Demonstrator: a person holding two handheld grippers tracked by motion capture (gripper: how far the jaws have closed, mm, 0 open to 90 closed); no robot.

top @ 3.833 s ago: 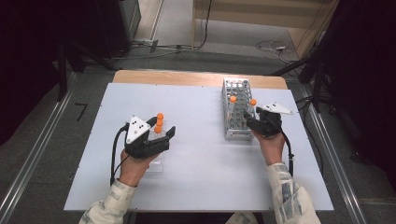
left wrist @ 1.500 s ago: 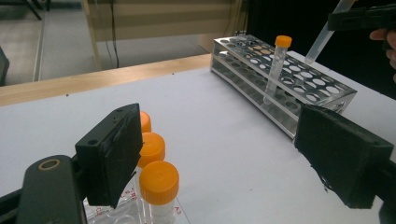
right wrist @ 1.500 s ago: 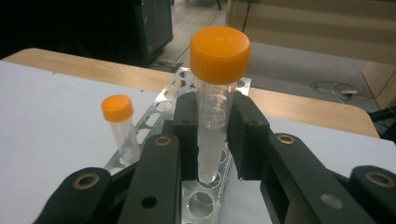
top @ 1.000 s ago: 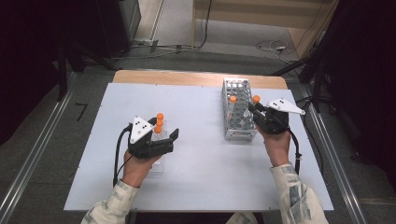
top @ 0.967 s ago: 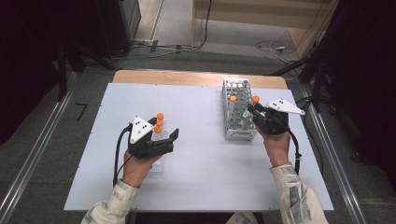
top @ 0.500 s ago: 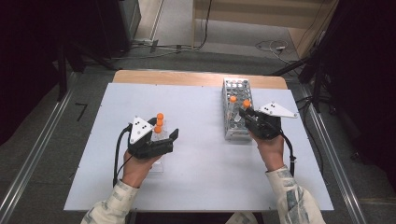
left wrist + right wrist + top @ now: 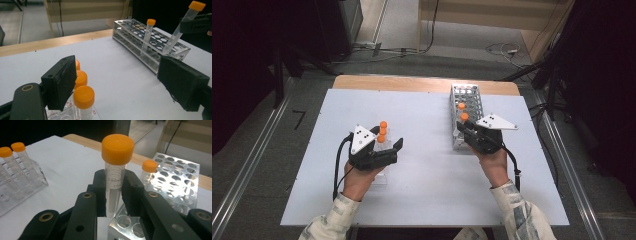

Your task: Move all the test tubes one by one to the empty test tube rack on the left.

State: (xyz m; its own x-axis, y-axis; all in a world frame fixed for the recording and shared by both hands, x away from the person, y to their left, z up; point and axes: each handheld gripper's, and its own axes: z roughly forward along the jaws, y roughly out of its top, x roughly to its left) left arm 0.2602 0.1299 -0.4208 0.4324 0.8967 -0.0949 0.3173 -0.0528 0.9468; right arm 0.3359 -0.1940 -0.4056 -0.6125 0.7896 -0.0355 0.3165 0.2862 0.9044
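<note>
My right gripper [image 7: 464,131] is shut on a clear tube with an orange cap [image 7: 464,117], held upright by its upper body [image 7: 114,182]. The tube's lower end stands at the near corner of the metal hole rack [image 7: 472,96]; whether it has entered a hole I cannot tell. One more orange-capped tube [image 7: 461,106] stands in that rack. My left gripper [image 7: 388,141] rests open on the table's left half. Its jaws stand wide apart beside three orange-capped tubes [image 7: 83,97] in a clear plastic rack [image 7: 37,178].
The white tabletop [image 7: 422,190] lies between the two racks and in front of them. A wooden strip [image 7: 412,82] runs along the table's far edge. A cable [image 7: 339,165] trails from the left gripper. Dark floor and rails surround the table.
My right gripper has carried the tube leftward and slightly nearer, from the rack's right side to over its near corner. The left gripper has stayed put.
</note>
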